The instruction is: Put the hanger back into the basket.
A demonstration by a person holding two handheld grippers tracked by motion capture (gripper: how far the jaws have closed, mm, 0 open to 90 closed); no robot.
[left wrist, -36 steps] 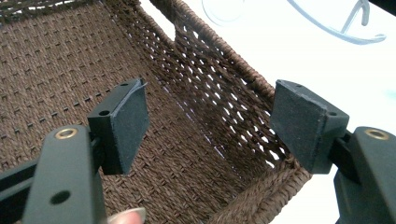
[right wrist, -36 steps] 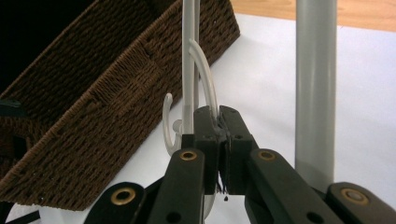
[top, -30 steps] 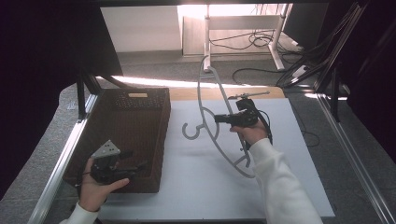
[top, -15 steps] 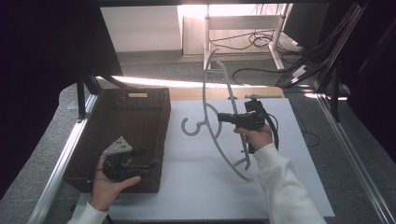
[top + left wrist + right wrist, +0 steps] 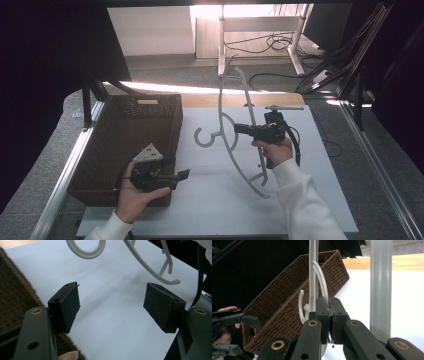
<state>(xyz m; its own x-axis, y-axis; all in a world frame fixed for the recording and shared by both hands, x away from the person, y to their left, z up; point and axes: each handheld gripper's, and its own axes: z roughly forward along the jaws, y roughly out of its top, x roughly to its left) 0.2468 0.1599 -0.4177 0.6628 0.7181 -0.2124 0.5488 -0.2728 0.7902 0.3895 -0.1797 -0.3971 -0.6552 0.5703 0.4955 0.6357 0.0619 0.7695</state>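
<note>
the right gripper (image 5: 239, 129) pinched a pale grey plastic coat hanger (image 5: 231, 131), lifted above the white table (image 5: 210, 200). the left gripper (image 5: 183, 174) stood wide open beside the brown woven basket (image 5: 125, 130).

We see a table (image 5: 345, 165) covered by a white sheet (image 5: 215, 200). A brown wicker basket (image 5: 125, 130) rests on the sheet's left edge.

no legible text, labels, brands or numbers in any view
</note>
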